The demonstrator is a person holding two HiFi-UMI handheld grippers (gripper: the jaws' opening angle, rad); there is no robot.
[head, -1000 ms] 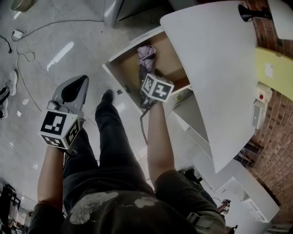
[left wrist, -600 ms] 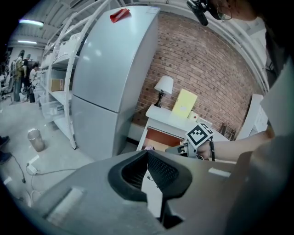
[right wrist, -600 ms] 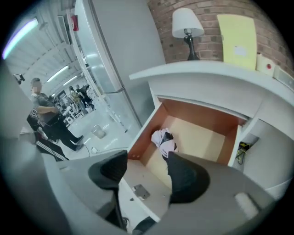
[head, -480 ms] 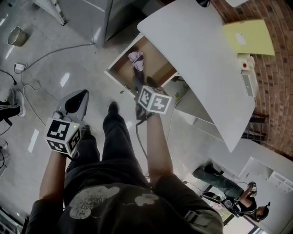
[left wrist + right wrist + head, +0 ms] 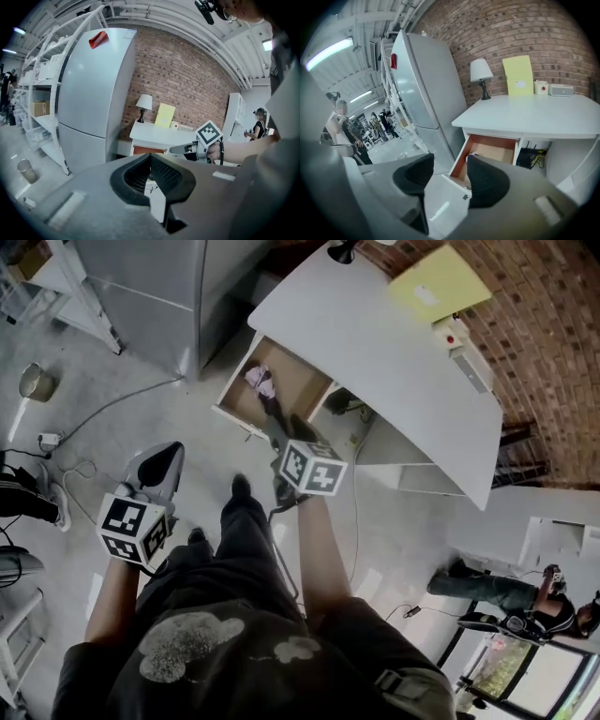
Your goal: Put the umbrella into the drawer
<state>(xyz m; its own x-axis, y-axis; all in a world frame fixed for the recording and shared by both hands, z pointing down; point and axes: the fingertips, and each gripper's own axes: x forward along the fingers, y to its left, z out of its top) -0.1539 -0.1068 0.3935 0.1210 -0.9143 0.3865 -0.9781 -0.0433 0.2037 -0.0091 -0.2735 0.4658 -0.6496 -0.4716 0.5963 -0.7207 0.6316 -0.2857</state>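
Ahead of you the drawer [image 5: 298, 382] stands pulled out from under the left end of the desk [image 5: 375, 352], with the umbrella [image 5: 264, 388] lying in it. The fridge [image 5: 141, 296] stands left of the desk. On the desktop, at the wall, the lamp [image 5: 343, 251] stands left of the upright panel [image 5: 439, 282]

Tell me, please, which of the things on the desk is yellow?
The flat board standing against the brick wall, between the lamp and two small boxes. The lamp's shade is white, and the boxes are pale.
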